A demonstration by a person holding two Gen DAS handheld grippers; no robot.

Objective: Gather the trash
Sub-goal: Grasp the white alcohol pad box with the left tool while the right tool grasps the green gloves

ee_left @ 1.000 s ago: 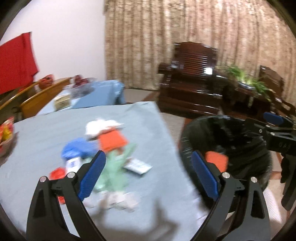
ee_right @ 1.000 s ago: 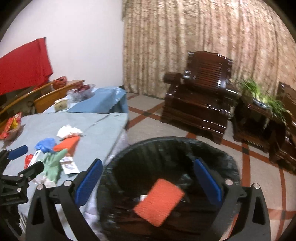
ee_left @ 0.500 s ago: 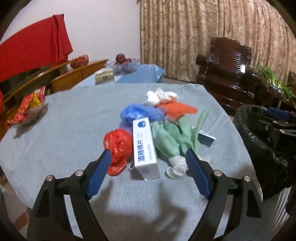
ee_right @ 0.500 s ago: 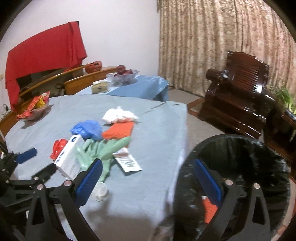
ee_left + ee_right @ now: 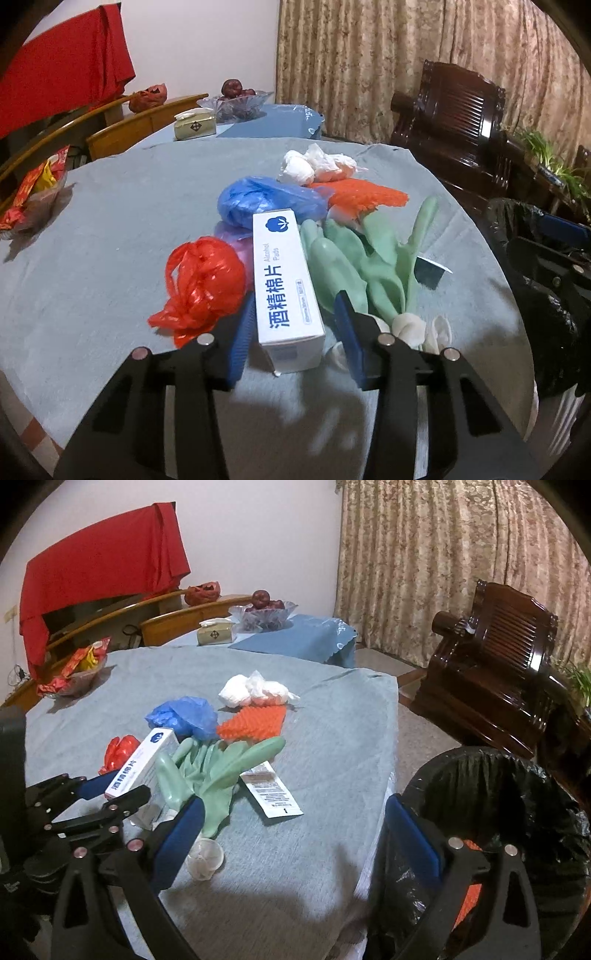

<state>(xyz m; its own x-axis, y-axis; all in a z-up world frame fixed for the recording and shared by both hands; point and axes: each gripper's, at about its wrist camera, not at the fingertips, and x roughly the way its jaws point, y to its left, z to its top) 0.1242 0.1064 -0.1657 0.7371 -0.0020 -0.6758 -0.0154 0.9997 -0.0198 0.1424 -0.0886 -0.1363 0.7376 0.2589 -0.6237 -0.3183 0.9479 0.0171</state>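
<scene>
A pile of trash lies on the grey-blue table (image 5: 110, 206): a white alcohol-pads box (image 5: 286, 291), a red plastic bag (image 5: 201, 284), a blue bag (image 5: 266, 201), green rubber gloves (image 5: 369, 258), an orange scrubber (image 5: 364, 197), white wads (image 5: 316, 168) and a flat packet (image 5: 271, 788). My left gripper (image 5: 295, 332) has its blue pads on both sides of the box's near end, close to its sides; contact is unclear. My right gripper (image 5: 291, 842) is open and empty over the table's edge, beside the black-lined bin (image 5: 509, 812), which holds an orange scrubber (image 5: 469, 890).
A small clear cap (image 5: 205, 858) lies near the table's front edge. A snack bowl (image 5: 75, 672) stands at the far left. A tissue box (image 5: 194, 125) and fruit bowl (image 5: 236, 101) stand on the further table. A dark wooden armchair (image 5: 495, 664) is at the right.
My left gripper swung from the bin back to the table, came up to the alcohol-pads box and narrowed its jaws around its end. My right gripper turned from over the bin toward the table.
</scene>
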